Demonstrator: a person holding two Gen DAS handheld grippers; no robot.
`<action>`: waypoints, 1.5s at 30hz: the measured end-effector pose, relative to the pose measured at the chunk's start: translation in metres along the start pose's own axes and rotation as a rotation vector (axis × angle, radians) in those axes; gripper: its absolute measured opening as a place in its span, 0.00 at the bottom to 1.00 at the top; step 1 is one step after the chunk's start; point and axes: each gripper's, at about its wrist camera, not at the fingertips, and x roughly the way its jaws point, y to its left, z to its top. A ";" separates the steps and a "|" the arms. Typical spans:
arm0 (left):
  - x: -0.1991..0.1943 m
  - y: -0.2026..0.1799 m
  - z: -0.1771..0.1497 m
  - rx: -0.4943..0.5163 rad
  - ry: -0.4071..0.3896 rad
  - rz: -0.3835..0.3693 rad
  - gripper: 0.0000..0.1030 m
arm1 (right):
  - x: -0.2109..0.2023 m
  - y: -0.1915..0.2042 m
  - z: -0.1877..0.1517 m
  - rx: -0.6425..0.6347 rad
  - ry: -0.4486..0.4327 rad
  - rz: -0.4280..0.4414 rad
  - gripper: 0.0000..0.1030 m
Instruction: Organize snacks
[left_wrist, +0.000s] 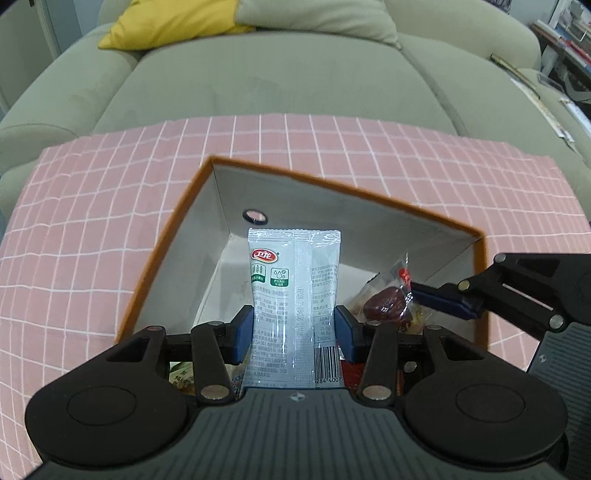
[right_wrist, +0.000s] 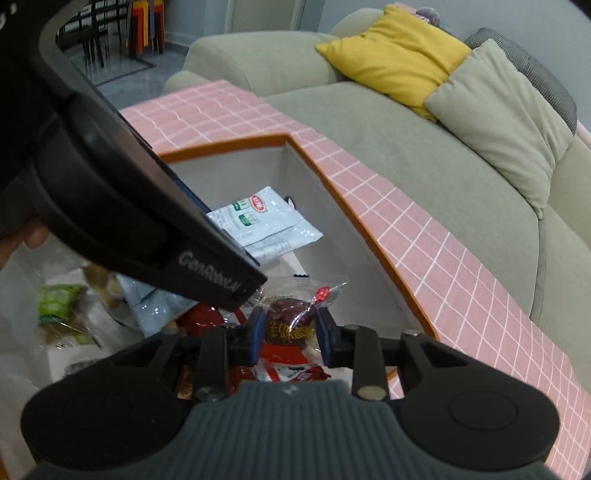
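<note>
- A grey-green sofa (left_wrist: 288, 81) fills the background, with a yellow cushion (left_wrist: 166, 26) and a pale green cushion (right_wrist: 502, 110) against its back
- A pink checked cloth (left_wrist: 92, 221) covers the counter in front of the sofa
- An open box (left_wrist: 369, 218) with an orange rim and pale grey inner walls sits on the cloth
- The left gripper (left_wrist: 294, 325) points steeply down over the box, its jaws clamped on a silver-white snack packet (left_wrist: 295, 280) held upright
- The right gripper (right_wrist: 289, 332) reaches into the same box, its jaws clamped on a clear-wrapped dark red date snack (right_wrist: 291, 314)
- More wrapped snacks (right_wrist: 280, 369) lie loose on the box floor beneath both grippers
</note>
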 end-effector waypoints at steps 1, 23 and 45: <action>0.004 0.002 0.000 -0.006 0.011 0.001 0.51 | 0.002 0.003 -0.003 -0.010 0.006 -0.001 0.26; -0.019 0.014 -0.003 -0.087 -0.026 -0.013 0.74 | -0.004 -0.012 0.012 0.106 0.016 -0.012 0.73; -0.202 -0.018 -0.072 -0.037 -0.555 0.084 0.74 | -0.186 0.014 -0.019 0.366 -0.299 -0.064 0.96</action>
